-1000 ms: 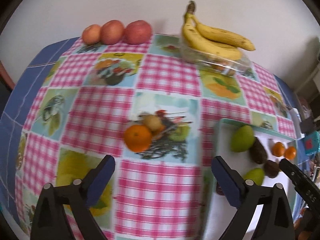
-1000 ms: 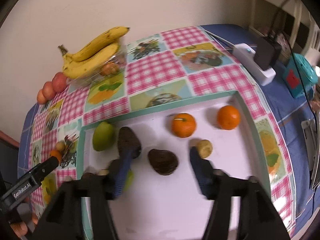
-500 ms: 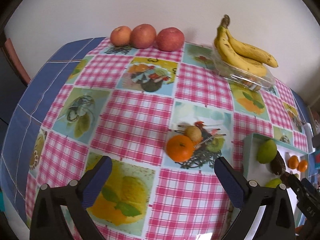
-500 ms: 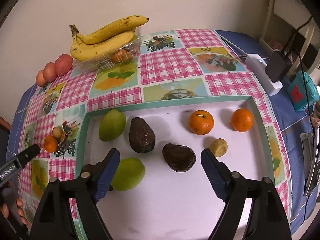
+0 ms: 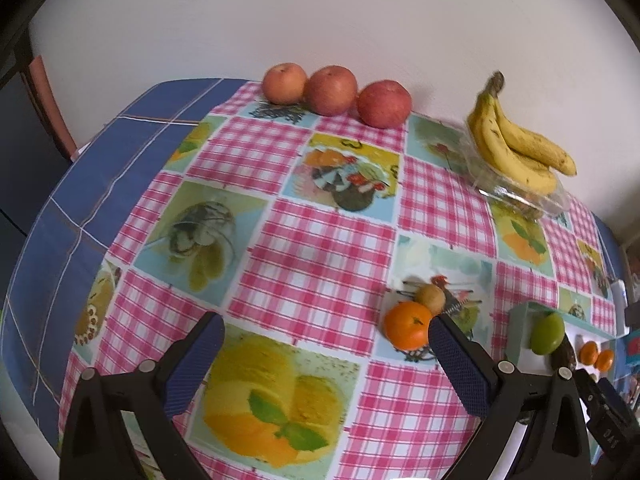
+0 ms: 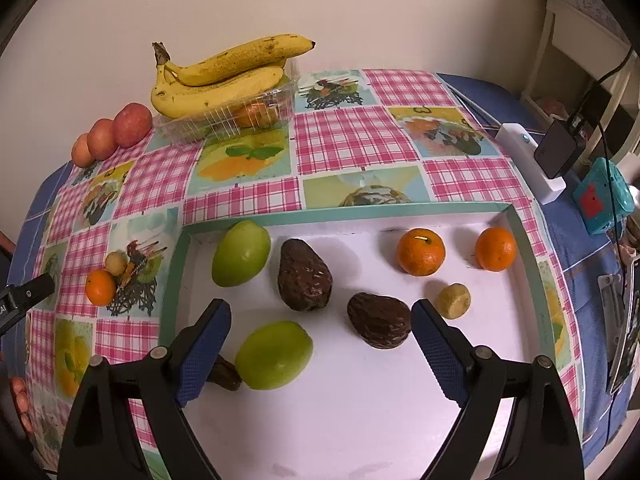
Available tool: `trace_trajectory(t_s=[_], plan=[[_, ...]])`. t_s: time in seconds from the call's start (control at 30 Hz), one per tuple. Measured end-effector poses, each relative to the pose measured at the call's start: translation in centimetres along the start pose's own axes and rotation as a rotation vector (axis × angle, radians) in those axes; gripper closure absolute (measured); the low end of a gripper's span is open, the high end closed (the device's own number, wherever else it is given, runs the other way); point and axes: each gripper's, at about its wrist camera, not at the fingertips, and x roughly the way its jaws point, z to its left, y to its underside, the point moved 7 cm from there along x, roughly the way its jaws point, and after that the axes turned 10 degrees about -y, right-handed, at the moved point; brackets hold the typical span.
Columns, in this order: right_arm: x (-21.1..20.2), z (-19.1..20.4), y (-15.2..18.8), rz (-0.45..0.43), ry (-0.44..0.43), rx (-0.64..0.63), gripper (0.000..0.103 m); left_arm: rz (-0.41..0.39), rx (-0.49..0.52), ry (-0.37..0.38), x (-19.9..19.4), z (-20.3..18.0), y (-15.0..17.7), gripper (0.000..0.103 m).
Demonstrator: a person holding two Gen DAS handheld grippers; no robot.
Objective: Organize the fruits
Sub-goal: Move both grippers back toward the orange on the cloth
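My right tongs (image 6: 320, 332) just opened wide, empty, over white teal-rimmed tray (image 6: 524, 248) holding sorted fruit. Left tongs (image 5: 324, 344) open, empty. Round orange tangerine (image 5: 408, 325) left on table (image 5: 320, 240) beside tray.

Plain pale wall (image 5: 320, 20) behind a table under a pink checked tablecloth (image 5: 320, 248); white shelf unit (image 6: 576, 32) at right.

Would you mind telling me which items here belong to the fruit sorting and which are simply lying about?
Part of the job:
- white tray with teal rim
- two green round fruits
- two dark avocados
- orange mandarins, two in the tray, one on the cloth
- three red apples
- yellow banana bunch

Lying about:
- white power strip
- black adapter
- teal box
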Motion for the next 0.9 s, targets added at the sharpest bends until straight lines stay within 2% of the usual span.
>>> trace_trajectory(t_s=[0.2, 0.5, 0.73, 0.9], plan=[[0.1, 2.0, -0.4, -0.018, -0.046, -0.011, 0.011, -0.027, -0.057, -0.005, 0.1, 3.0, -1.3, 0.0], [0.2, 5.8, -1.2, -0.049, -0.132, -0.007, 0.011, -0.158, -0.126, 0.075, -1.0, 6.9, -3.7, 0.0], [1.1, 8.6, -1.1, -0.035, -0.161, -0.017, 0.011, -0.101, -0.132, 0.095, 0.5, 8.5, -3.8, 0.0], [1.5, 10.4, -1.3, -0.032, -0.178, -0.032, 0.011, -0.14, -0.152, 0.068, 0.6, 9.5, -4.2, 0.0]])
